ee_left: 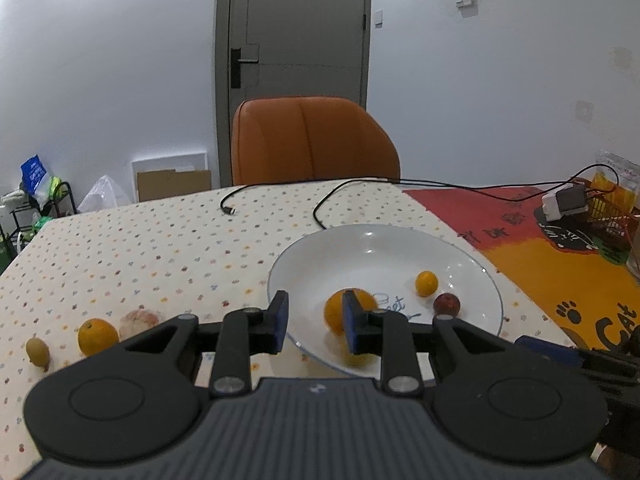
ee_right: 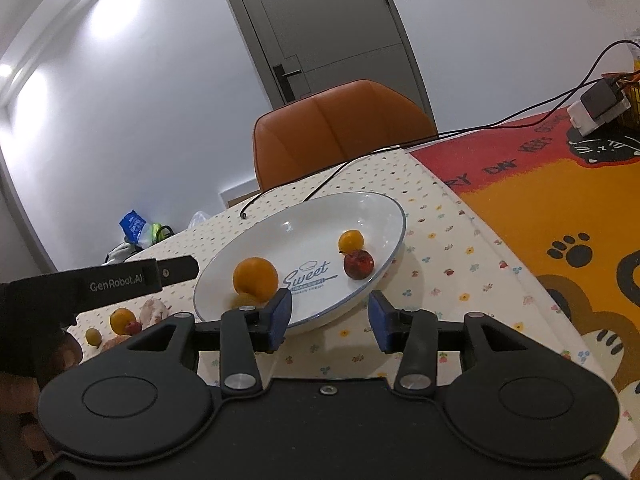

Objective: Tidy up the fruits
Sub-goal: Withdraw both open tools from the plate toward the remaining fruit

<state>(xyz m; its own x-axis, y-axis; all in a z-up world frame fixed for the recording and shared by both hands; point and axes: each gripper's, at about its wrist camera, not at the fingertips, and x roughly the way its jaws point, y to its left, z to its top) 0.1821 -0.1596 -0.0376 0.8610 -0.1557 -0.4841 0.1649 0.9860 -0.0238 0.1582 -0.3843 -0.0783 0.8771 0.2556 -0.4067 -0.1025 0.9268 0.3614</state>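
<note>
A white plate point(ee_left: 384, 236) point(ee_right: 304, 216) sits on the dotted tablecloth and holds a large orange point(ee_left: 334, 312) point(ee_right: 256, 280), a small orange point(ee_left: 426, 283) point(ee_right: 351, 241) and a dark red fruit point(ee_left: 447, 304) point(ee_right: 359, 264). My left gripper point(ee_left: 316, 322) stands open over the plate's near left rim, and the large orange lies just beyond its right finger, untouched. At the plate's near edge my right gripper point(ee_right: 330, 318) is open and empty. Left of the plate on the cloth lie another orange point(ee_left: 98, 336) point(ee_right: 122, 319), a pale pink fruit point(ee_left: 138, 320) point(ee_right: 154, 310) and a small yellow-green fruit point(ee_left: 38, 354) point(ee_right: 93, 336).
An orange chair point(ee_left: 312, 140) stands at the table's far edge before a grey door. Black cables point(ee_left: 320, 208) trail across the cloth behind the plate. A red and orange cat mat point(ee_left: 560, 280) covers the right side, with a white-grey adapter point(ee_left: 564, 202) on it.
</note>
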